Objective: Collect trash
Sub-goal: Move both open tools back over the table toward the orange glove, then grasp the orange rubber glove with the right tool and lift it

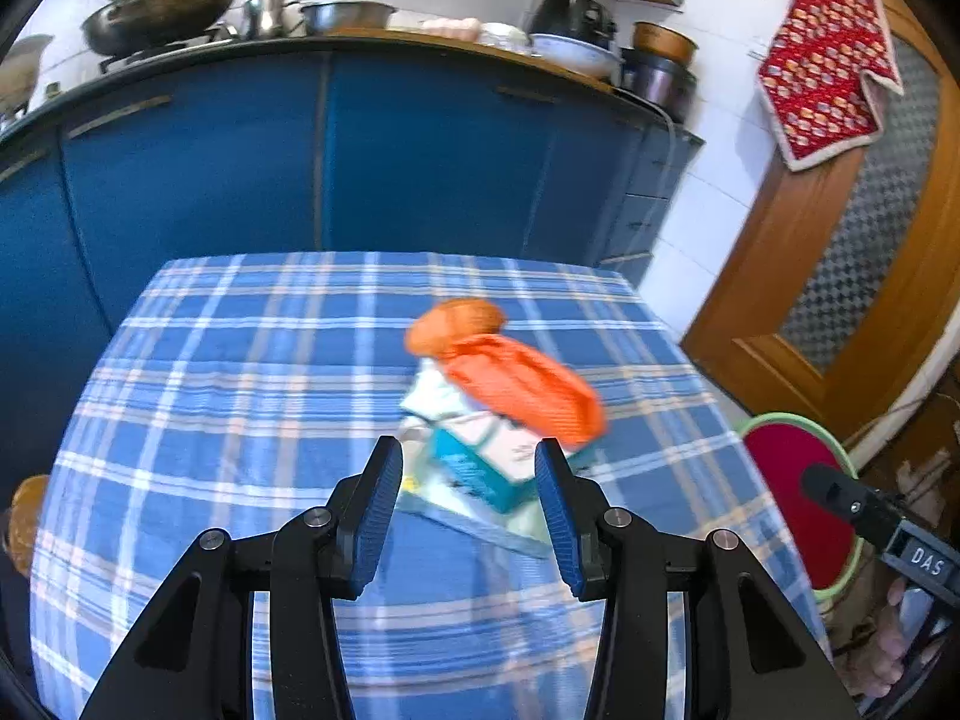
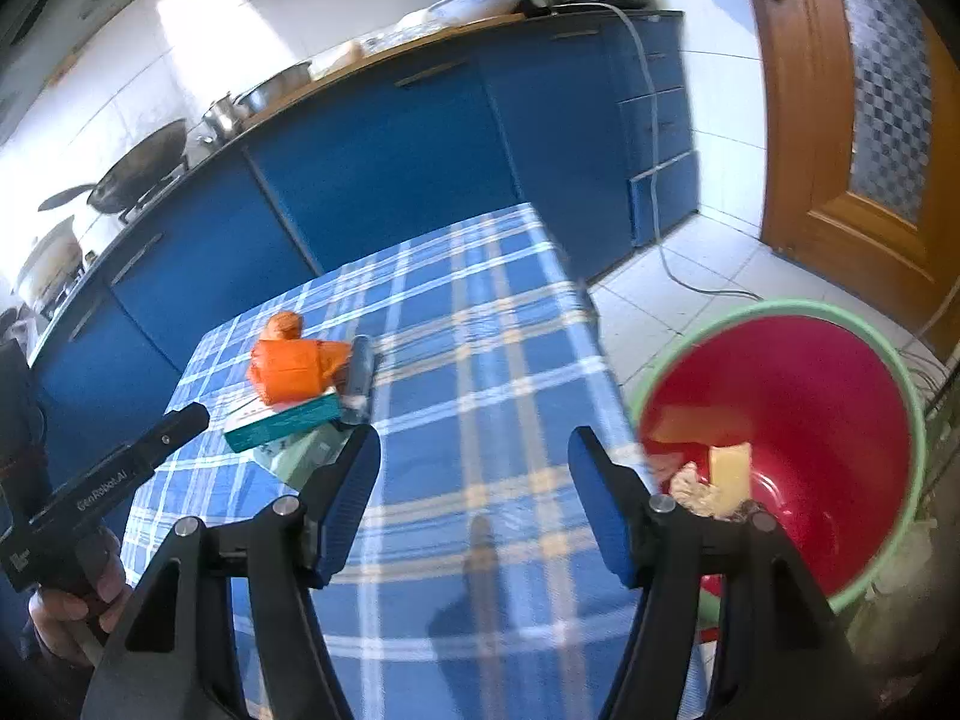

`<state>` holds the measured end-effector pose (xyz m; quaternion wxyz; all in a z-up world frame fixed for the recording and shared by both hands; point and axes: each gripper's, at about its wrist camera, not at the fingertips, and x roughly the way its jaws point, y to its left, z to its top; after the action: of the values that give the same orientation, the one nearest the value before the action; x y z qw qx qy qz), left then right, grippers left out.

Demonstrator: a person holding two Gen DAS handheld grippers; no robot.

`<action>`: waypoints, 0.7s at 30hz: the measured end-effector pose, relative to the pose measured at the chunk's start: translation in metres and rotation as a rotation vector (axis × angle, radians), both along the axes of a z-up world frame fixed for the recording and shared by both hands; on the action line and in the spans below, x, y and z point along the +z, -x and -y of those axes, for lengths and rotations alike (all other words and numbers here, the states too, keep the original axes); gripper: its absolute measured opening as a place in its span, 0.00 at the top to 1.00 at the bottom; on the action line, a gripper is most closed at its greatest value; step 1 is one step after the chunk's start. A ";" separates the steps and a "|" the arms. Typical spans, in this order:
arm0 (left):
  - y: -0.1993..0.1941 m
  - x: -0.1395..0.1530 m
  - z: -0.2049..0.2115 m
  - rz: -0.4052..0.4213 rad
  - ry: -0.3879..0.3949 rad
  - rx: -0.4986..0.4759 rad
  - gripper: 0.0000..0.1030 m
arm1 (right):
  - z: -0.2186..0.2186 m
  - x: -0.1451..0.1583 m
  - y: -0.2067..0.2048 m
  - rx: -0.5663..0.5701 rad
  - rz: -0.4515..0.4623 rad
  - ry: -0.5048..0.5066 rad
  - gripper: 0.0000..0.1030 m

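Observation:
A pile of trash lies on the blue plaid table (image 1: 240,396): an orange wrapper (image 1: 522,387) on top of a teal and white box (image 1: 486,465), with an orange peel (image 1: 456,324) behind. My left gripper (image 1: 468,516) is open and empty, just short of the box. In the right wrist view the orange wrapper (image 2: 294,369), the teal box (image 2: 282,423), a grey tube (image 2: 360,381) and the peel (image 2: 283,324) lie at the left. My right gripper (image 2: 474,504) is open and empty above the table (image 2: 480,324), beside a red basin (image 2: 798,396) that holds a few scraps.
The red, green-rimmed basin (image 1: 798,480) stands off the table's right edge. Blue kitchen cabinets (image 1: 420,156) with pots on the counter lie behind the table. A wooden door (image 2: 852,138) is at the right, and a cable (image 2: 666,252) runs over the tiled floor.

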<state>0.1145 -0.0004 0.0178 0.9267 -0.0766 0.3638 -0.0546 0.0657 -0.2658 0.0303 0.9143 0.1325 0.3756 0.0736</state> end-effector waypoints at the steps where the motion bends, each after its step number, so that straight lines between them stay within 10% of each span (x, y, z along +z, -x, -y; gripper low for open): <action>1: -0.001 -0.002 -0.004 -0.005 0.001 0.009 0.54 | -0.004 0.000 -0.003 0.008 -0.001 0.001 0.34; 21: -0.029 -0.034 -0.051 -0.084 0.022 0.116 0.54 | -0.109 -0.022 -0.076 0.173 -0.019 0.058 0.27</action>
<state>0.1435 0.0505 -0.0160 0.9114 -0.1101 0.3965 -0.0014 0.1417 -0.1564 0.0084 0.9043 0.0738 0.3963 0.1404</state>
